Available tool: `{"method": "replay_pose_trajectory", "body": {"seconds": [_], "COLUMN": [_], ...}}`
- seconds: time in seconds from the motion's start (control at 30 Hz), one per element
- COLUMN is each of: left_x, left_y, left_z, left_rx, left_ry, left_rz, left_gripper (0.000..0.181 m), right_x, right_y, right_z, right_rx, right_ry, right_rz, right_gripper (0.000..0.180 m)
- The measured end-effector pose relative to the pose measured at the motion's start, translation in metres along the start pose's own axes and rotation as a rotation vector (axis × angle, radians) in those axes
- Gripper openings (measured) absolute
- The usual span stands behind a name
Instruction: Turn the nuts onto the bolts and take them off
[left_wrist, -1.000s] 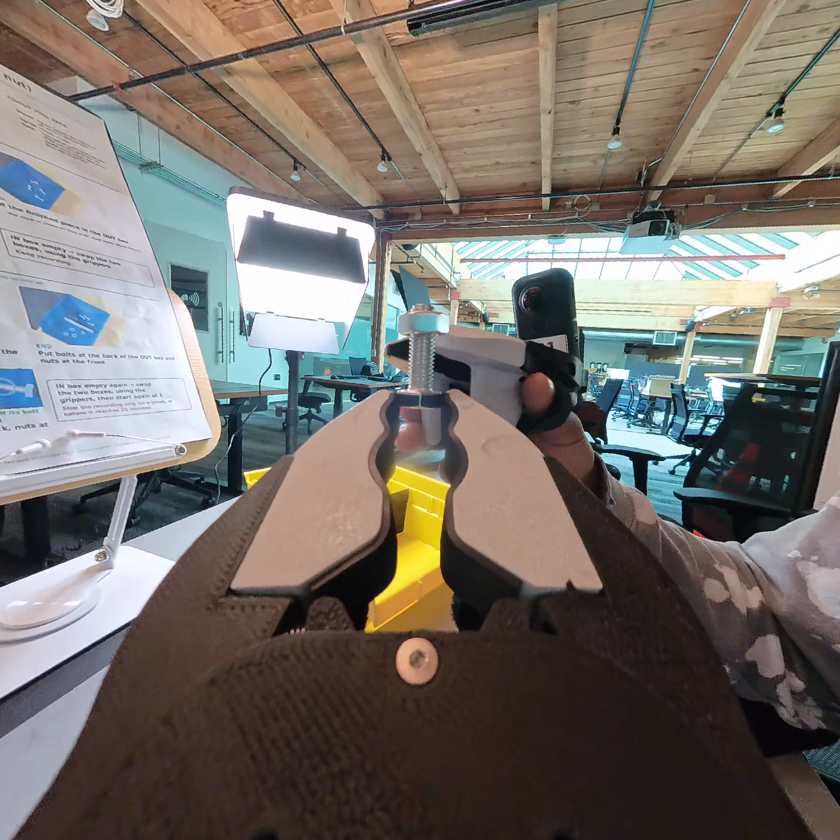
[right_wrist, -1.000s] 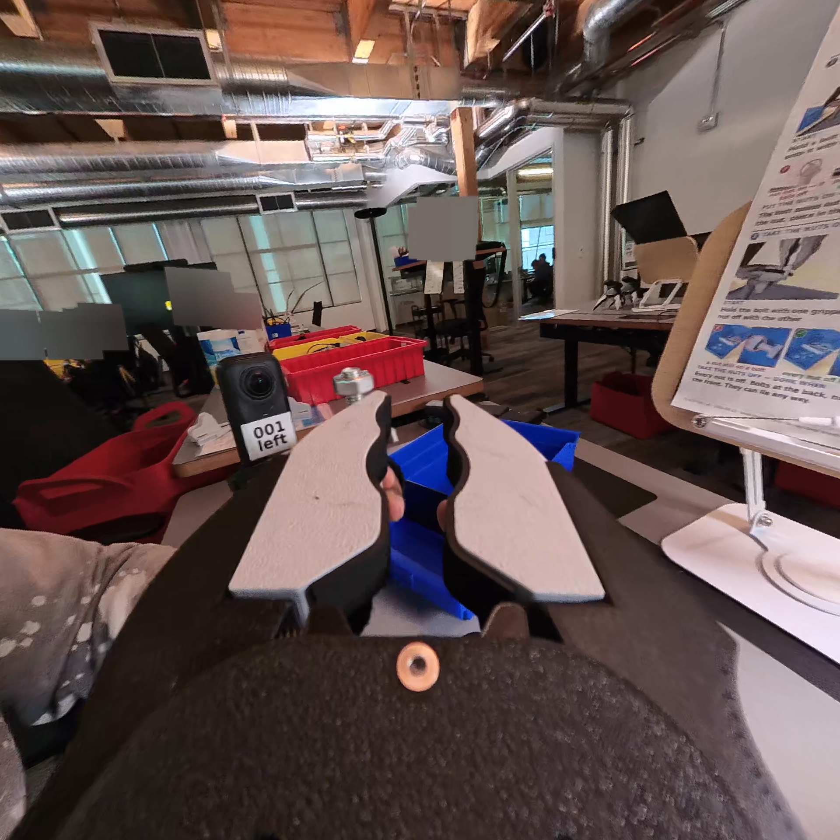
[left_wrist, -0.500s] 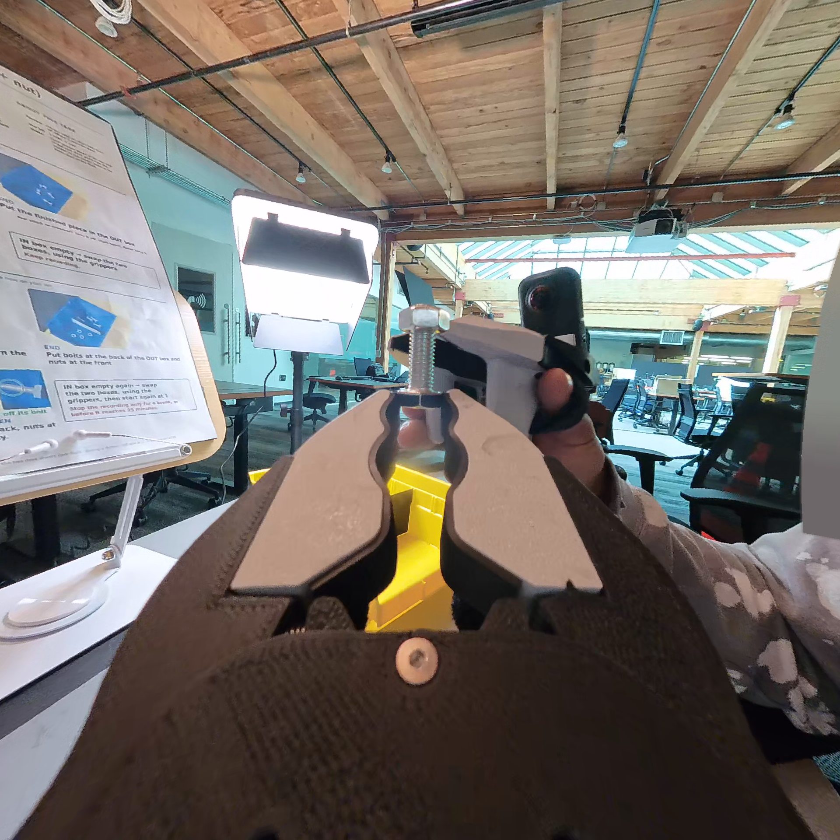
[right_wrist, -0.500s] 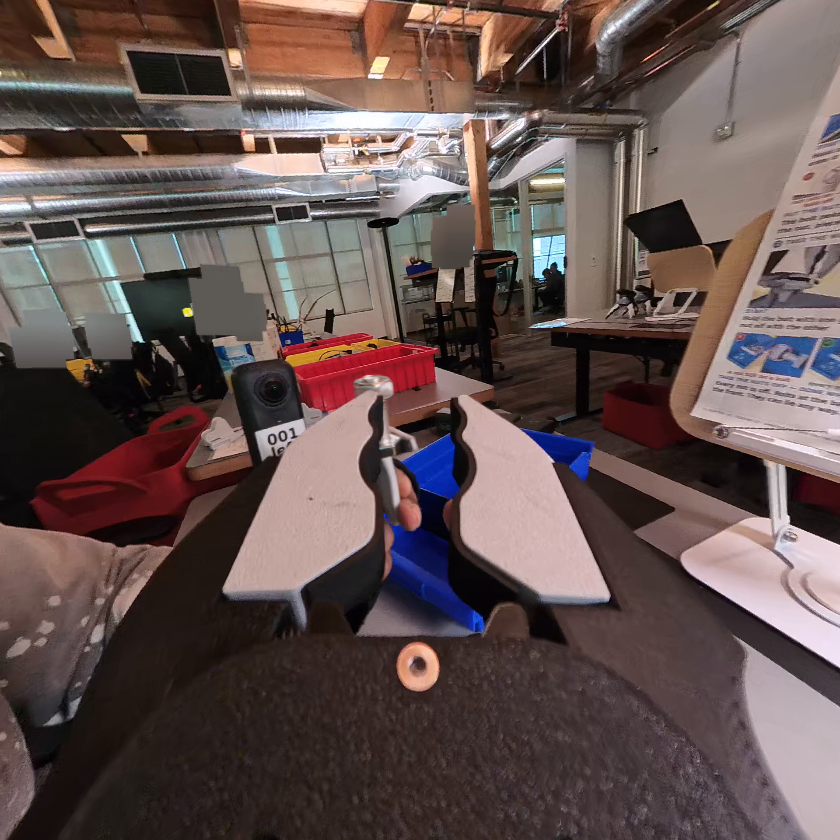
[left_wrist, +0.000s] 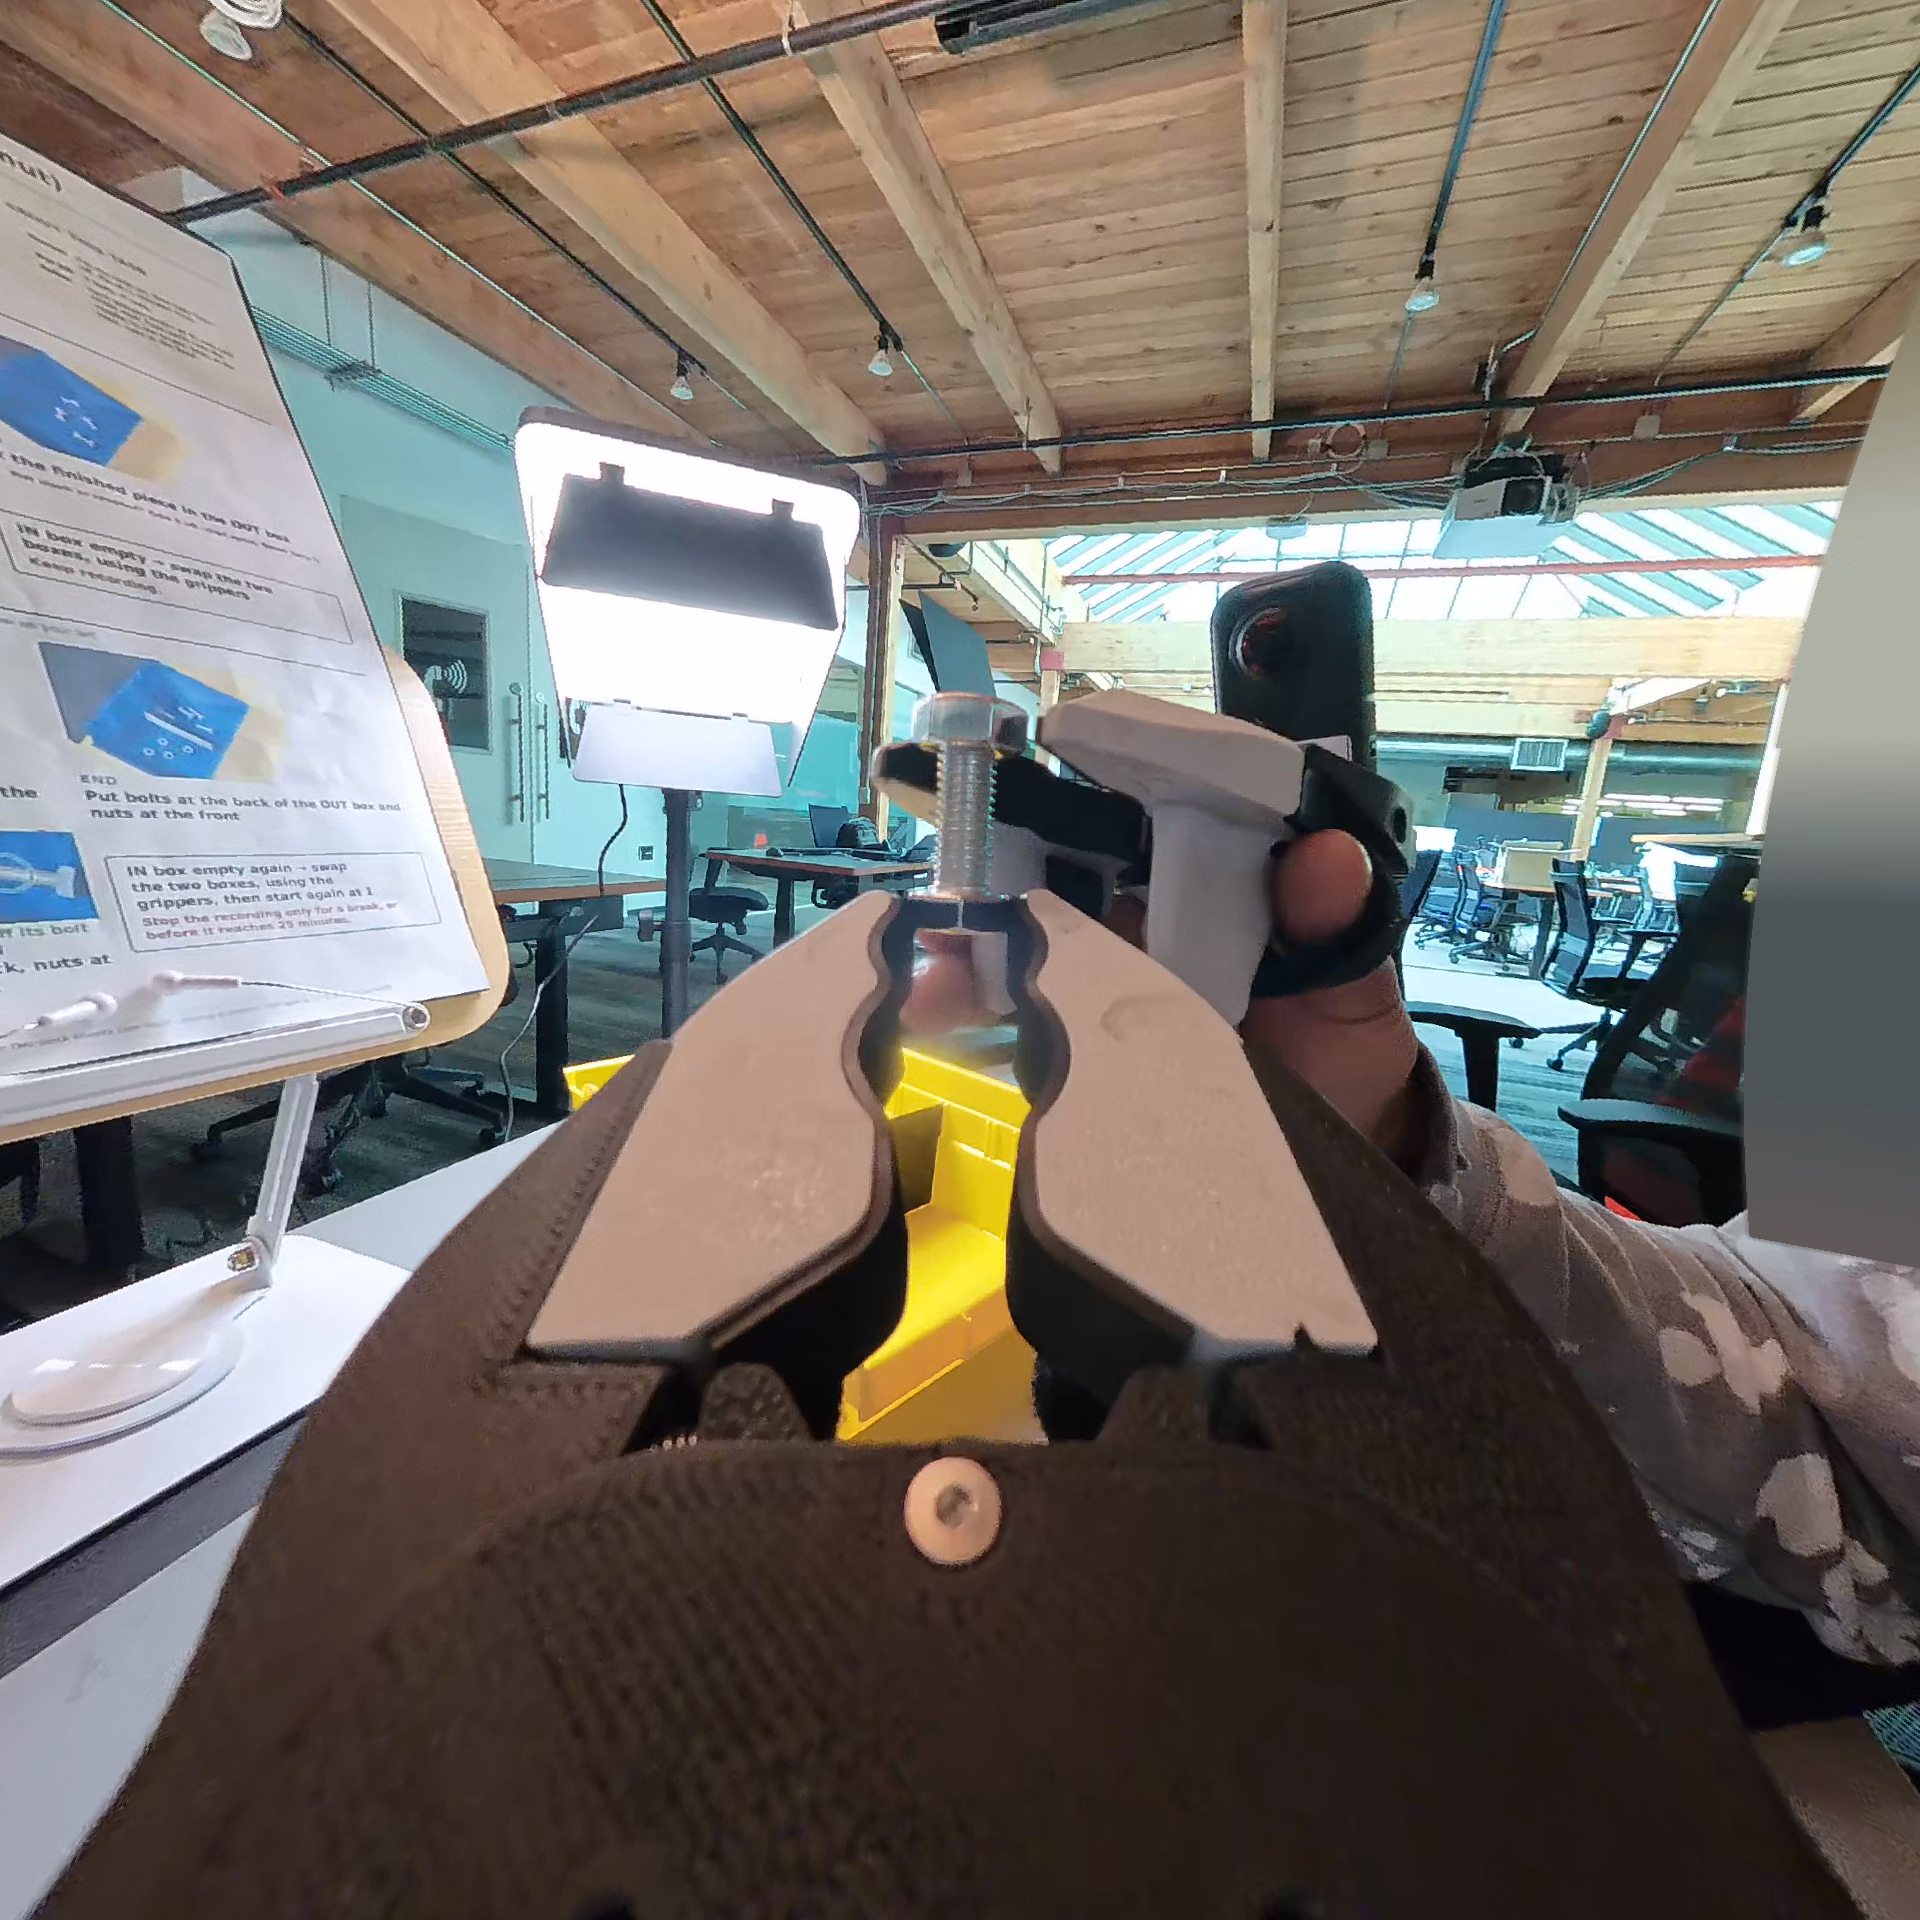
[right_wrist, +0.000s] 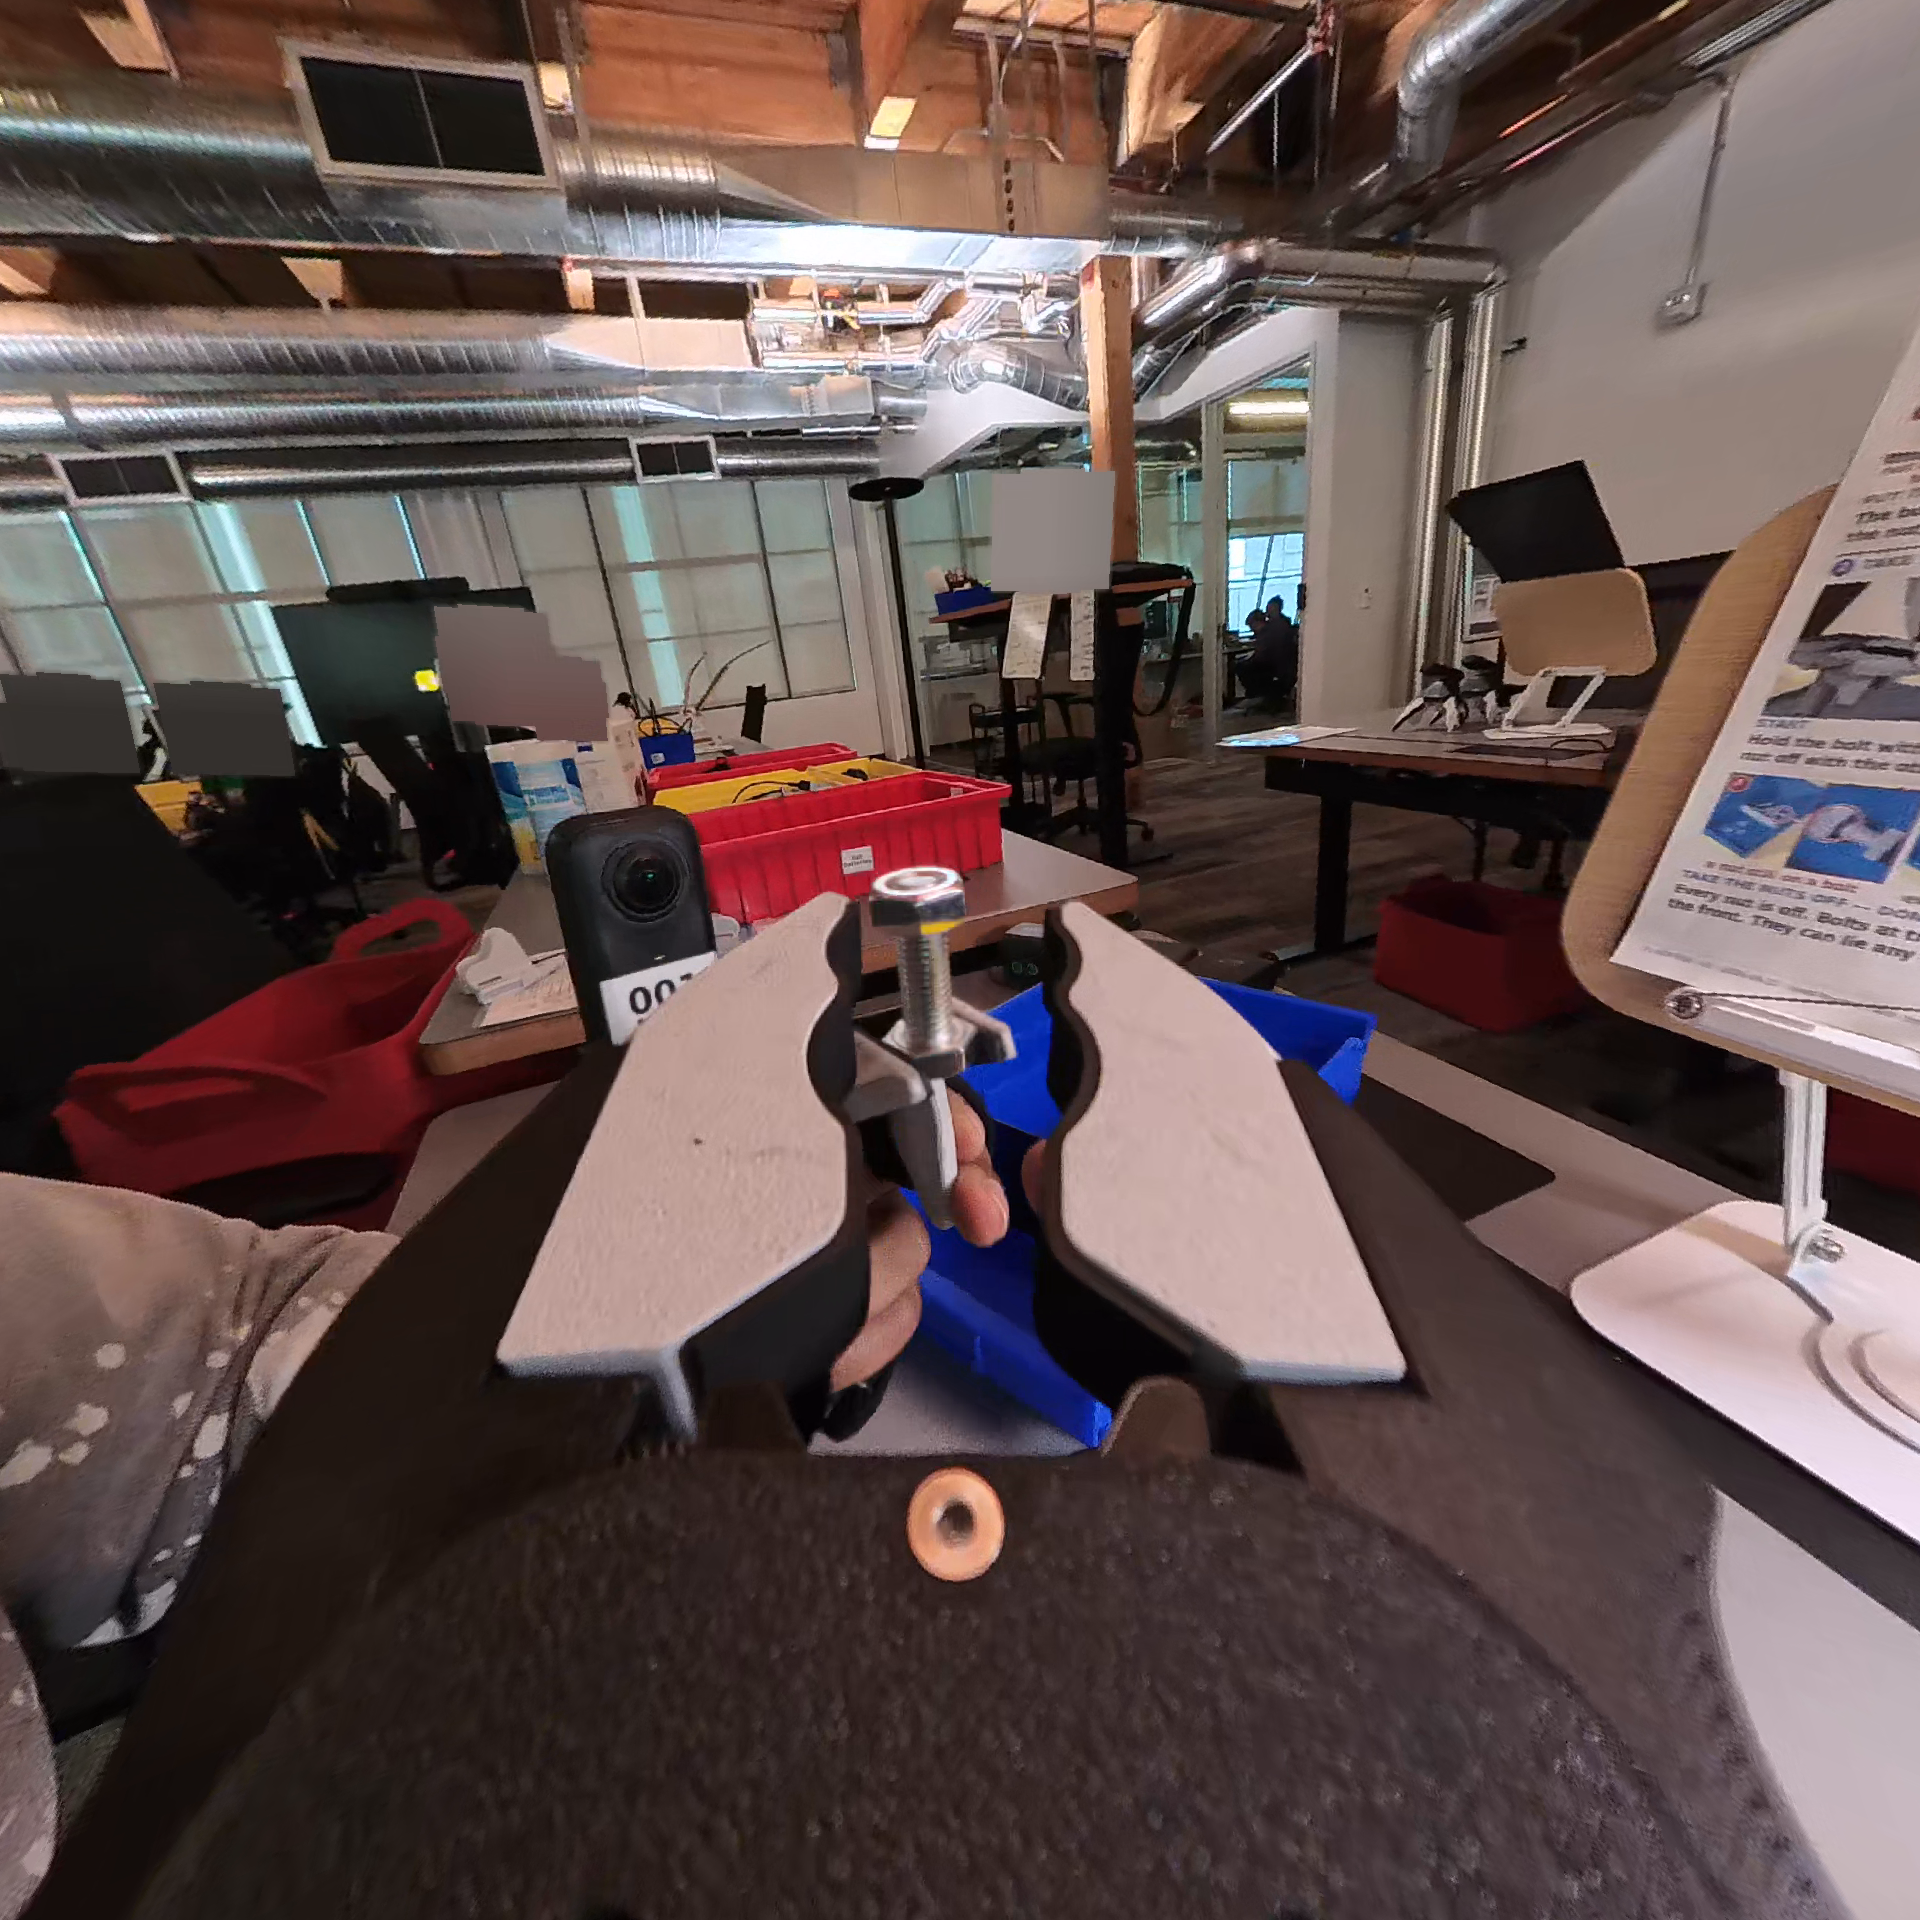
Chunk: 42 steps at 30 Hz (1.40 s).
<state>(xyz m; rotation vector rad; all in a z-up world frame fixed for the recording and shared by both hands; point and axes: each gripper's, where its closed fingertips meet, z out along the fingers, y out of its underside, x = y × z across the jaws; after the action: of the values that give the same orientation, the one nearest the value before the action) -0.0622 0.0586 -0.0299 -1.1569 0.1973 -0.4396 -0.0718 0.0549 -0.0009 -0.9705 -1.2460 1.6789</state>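
A nut (left_wrist: 958, 894) is being clamped between the closed tips of the left gripper (left_wrist: 961, 916), and the bolt (left_wrist: 964, 810) threaded through it is being held upright in the air, head uppermost. The right gripper (right_wrist: 951, 916) is being kept open around the bolt, one finger on each side of the shank just below the head; contact between its fingers and the threads cannot be confirmed. The assembly is being held above the bench (left_wrist: 62, 1714), over a yellow bin (left_wrist: 940, 1247) in the left wrist view and in front of a blue bin (right_wrist: 1288, 1034) in the right wrist view. An instruction sheet (left_wrist: 187, 675) is being propped on a white stand at the bench's far edge.
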Motion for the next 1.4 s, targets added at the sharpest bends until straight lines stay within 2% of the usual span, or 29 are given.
{"method": "replay_pose_trajectory", "body": {"seconds": [0.07, 0.1, 0.17, 0.33, 0.43, 0.47, 0.53, 0.57, 0.8, 0.9, 0.97, 1.23, 1.4], "left_x": [0.001, -0.001, -0.002, -0.002, 0.002, 0.001, -0.001, -0.002, 0.002, 0.004, 0.002, 0.006, 0.008], "left_y": [-0.001, -0.003, -0.007, -0.003, 0.0, 0.0, -0.005, -0.007, -0.002, -0.003, -0.006, 0.001, 0.002], "left_z": [0.0, -0.001, -0.003, -0.001, 0.001, 0.0, -0.002, -0.003, -0.001, 0.0, -0.002, 0.0, 0.001], "left_rx": [0.002, 0.015, 0.024, 0.005, 0.0, 0.002, 0.024, 0.022, 0.006, 0.008, 0.022, -0.004, -0.006], "left_ry": [0.0, 0.0, -0.001, -0.006, 0.005, -0.001, 0.004, -0.002, 0.007, 0.011, 0.011, 0.02, 0.024], "left_rz": [-0.003, -0.012, -0.007, 0.003, 0.002, -0.003, -0.014, -0.005, -0.002, 0.0, -0.009, 0.003, 0.001], "left_gripper": [0.018, 0.018, 0.018, 0.018, 0.018, 0.018, 0.018, 0.018, 0.018, 0.018, 0.018, 0.018, 0.018], "right_x": [0.005, 0.011, 0.023, 0.005, 0.002, 0.004, 0.017, 0.02, -0.002, -0.001, 0.006, -0.007, -0.005], "right_y": [-0.001, -0.003, -0.009, -0.006, 0.0, -0.001, -0.007, -0.01, -0.003, -0.004, -0.009, -0.006, -0.005], "right_z": [-0.002, -0.005, -0.011, -0.004, 0.0, -0.001, -0.007, -0.01, -0.001, -0.002, -0.005, -0.002, -0.003], "right_rx": [0.005, 0.014, 0.047, 0.02, -0.002, 0.004, 0.035, 0.052, 0.012, 0.018, 0.041, 0.025, 0.023], "right_ry": [0.012, 0.04, 0.085, 0.013, 0.018, 0.021, 0.073, 0.083, 0.007, 0.01, 0.04, -0.02, -0.02], "right_rz": [0.005, 0.019, 0.021, 0.008, -0.013, -0.006, 0.019, 0.02, -0.006, -0.009, -0.003, -0.018, -0.026], "right_gripper": [0.033, 0.02, 0.014, 0.031, 0.034, 0.033, 0.015, 0.013, 0.032, 0.029, 0.016, 0.032, 0.024]}}
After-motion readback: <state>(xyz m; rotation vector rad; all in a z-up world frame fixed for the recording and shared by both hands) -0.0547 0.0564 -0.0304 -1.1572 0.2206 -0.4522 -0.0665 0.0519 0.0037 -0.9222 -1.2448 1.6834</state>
